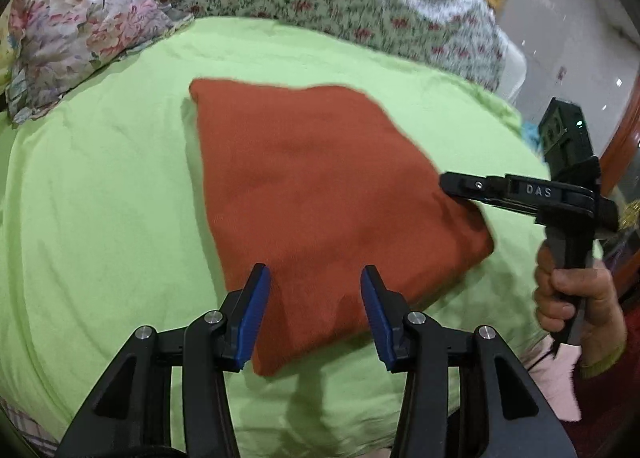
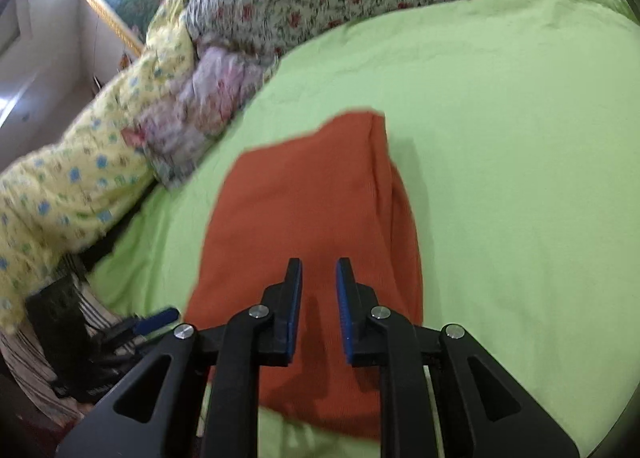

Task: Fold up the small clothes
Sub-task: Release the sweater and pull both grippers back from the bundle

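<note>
A: Where is the garment?

B: The rust-orange cloth (image 1: 320,194) lies folded into a rough rectangle in the middle of the left wrist frame, flat on the lime-green bedsheet (image 1: 100,218). Flowered quilts (image 1: 80,26) are heaped at upper left, well apart from it.

A: And the grippers?

B: The left gripper (image 1: 316,282) hangs over the cloth's near edge at bottom centre, jaws apart, gripping nothing. The right gripper (image 2: 318,270) stands narrowly parted above the cloth; its pads (image 2: 344,298) press on nothing. At the right of the left view it reaches in over the cloth's right corner, a hand (image 1: 576,298) on its handle.

A: So what makes this step go well?

B: I'd judge the fold nearly done. Keep both released, press the edges flat gently, and avoid snagging the top layer when pulling away.
</note>
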`<state>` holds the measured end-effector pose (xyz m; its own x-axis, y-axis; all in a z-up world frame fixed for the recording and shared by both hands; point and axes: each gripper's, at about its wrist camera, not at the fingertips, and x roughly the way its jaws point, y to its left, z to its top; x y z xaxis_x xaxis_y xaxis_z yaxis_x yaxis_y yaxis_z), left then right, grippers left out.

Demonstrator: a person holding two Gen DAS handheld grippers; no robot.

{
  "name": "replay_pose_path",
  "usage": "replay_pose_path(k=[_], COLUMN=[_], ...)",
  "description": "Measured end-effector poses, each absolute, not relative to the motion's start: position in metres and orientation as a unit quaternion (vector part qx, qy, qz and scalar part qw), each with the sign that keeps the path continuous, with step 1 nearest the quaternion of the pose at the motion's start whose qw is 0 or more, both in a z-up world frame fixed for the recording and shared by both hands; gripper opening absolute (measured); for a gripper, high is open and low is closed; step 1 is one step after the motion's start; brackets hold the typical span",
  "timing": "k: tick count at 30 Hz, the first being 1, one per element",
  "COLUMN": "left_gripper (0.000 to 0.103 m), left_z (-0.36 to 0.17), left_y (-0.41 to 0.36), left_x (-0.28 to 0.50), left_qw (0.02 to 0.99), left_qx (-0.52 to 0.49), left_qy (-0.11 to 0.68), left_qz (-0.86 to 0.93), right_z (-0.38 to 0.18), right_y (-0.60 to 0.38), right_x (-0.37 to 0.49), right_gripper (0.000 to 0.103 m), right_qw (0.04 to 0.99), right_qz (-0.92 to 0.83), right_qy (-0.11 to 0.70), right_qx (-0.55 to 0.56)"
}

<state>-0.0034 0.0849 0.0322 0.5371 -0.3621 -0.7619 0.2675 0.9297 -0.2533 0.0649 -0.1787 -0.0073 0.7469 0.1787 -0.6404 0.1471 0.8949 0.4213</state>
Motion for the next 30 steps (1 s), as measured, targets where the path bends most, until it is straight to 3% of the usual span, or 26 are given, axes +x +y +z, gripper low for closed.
replay_pose_path(k=[7, 11, 15, 18, 20, 25, 30], left_gripper=[0.047, 0.054, 0.059, 0.060, 0.060, 0.061, 0.076], left_z=[0.017, 0.020, 0.014, 0.005, 0.010, 0.028, 0.043], left_y=[0.076, 0.080, 0.081, 0.084, 0.086, 0.086, 0.085], left_x=[-0.007, -0.013, -0.022, -0.025, -0.032, -0.048, -0.067], left_qw=[0.875, 0.876, 0.876, 0.870, 0.875, 0.890, 0.902], left_qx=[-0.015, -0.026, -0.019, -0.030, -0.035, -0.027, -0.048], left_qy=[0.456, 0.456, 0.461, 0.473, 0.464, 0.440, 0.415], left_qz=[-0.162, -0.154, -0.142, -0.134, -0.132, -0.117, -0.106], right_z=[-0.043, -0.036, -0.033, -0.046, -0.049, -0.030, -0.006], right_y=[-0.187, -0.175, -0.160, -0.160, -0.166, -0.171, -0.149], right_x=[0.056, 0.048, 0.028, 0.013, 0.005, -0.021, -0.044], right_gripper=[0.018, 0.019, 0.034, 0.035, 0.045, 0.045, 0.048], right_qw=[0.901, 0.906, 0.916, 0.916, 0.912, 0.921, 0.938], right_qz=[-0.015, -0.029, -0.034, -0.049, -0.068, -0.062, -0.042], right_qy=[0.373, 0.371, 0.363, 0.368, 0.370, 0.331, 0.292], right_qx=[0.220, 0.201, 0.170, 0.155, 0.161, 0.194, 0.179])
